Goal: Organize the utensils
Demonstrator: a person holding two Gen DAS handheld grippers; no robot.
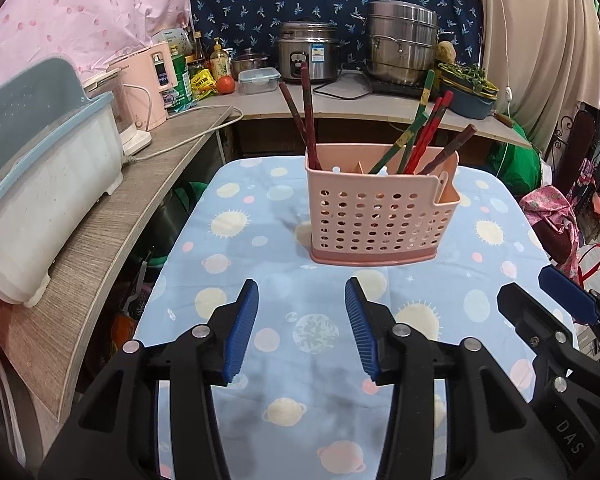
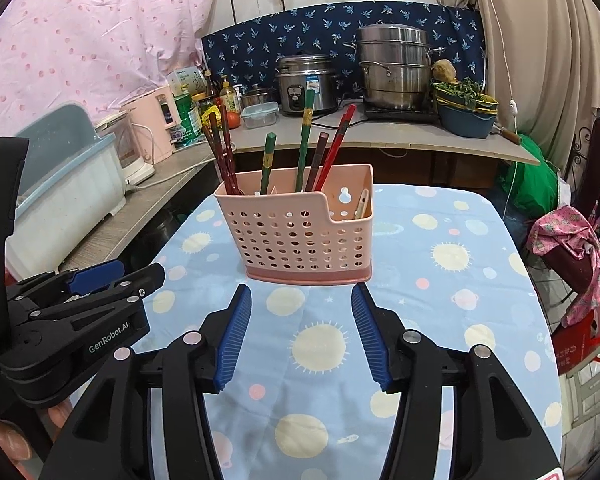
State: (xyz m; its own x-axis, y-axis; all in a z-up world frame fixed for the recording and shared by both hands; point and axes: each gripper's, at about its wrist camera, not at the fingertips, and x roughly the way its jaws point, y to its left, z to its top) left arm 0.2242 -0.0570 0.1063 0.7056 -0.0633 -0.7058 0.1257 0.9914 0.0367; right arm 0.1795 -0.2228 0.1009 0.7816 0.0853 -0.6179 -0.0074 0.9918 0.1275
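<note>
A pink perforated utensil holder (image 1: 380, 216) (image 2: 300, 232) stands upright on a table with a blue planet-print cloth (image 1: 300, 340) (image 2: 440, 280). Several red, brown and green chopsticks (image 1: 420, 136) (image 2: 308, 140) lean out of its compartments. My left gripper (image 1: 302, 292) is open just in front of the holder, with only cloth between its blue pads. My right gripper (image 2: 302, 296) is open too, its fingertips close to the holder's base, nothing between them. Each gripper shows at the edge of the other's view: the right gripper (image 1: 540, 296), the left gripper (image 2: 115, 276).
A wooden side counter (image 1: 99, 240) on the left carries a white and blue dish rack (image 1: 39, 184) and a pink kettle (image 1: 147, 80). The back counter holds a rice cooker (image 1: 308, 56), steel pots (image 1: 404, 44), bottles and a vegetable bowl (image 1: 468, 92). Bags (image 2: 572, 248) sit at the right.
</note>
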